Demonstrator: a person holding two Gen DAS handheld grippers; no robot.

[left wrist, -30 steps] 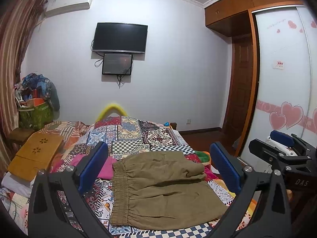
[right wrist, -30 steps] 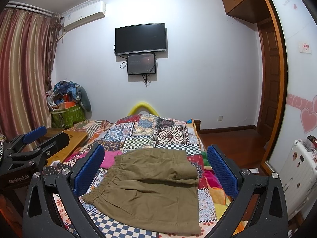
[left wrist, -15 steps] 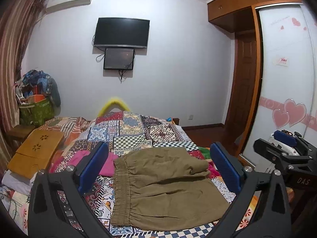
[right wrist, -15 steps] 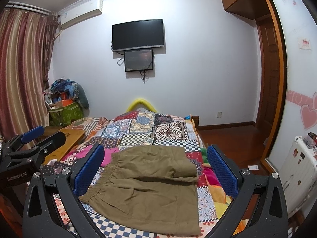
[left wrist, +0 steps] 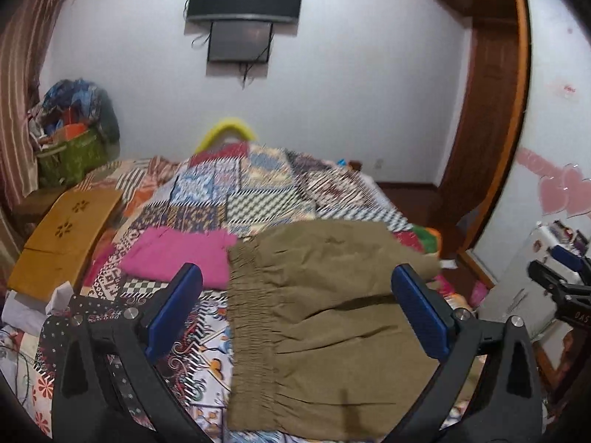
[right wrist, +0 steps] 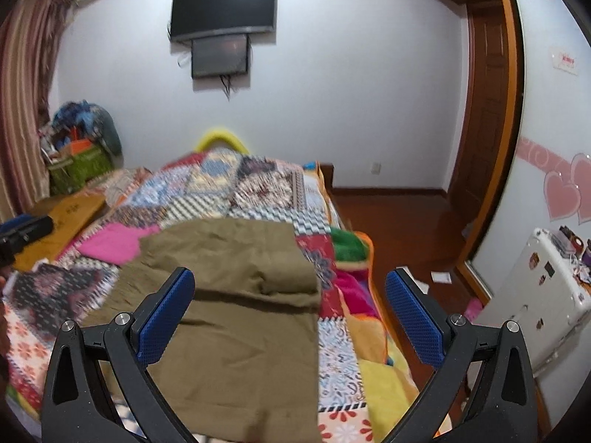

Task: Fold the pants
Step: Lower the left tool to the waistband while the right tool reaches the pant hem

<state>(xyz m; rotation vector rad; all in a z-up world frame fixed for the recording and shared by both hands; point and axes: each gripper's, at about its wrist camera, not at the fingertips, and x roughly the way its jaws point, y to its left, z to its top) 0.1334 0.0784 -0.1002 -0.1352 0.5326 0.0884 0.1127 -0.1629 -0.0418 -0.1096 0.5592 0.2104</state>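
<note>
On the bed point(left wrist: 258, 199), olive pants point(left wrist: 325, 317) lie flat over the patchwork quilt, elastic waistband to the left, legs already doubled back across the top. Pink garment point(left wrist: 177, 254) sits just beside the waistband. Left tool point(left wrist: 295, 313) and right tool point(right wrist: 290, 319) both hover above the cloth — jaws spread wide, gripping nothing. Judged mid-fold: next move calls for pinching an edge on each side and carrying it across.
</note>
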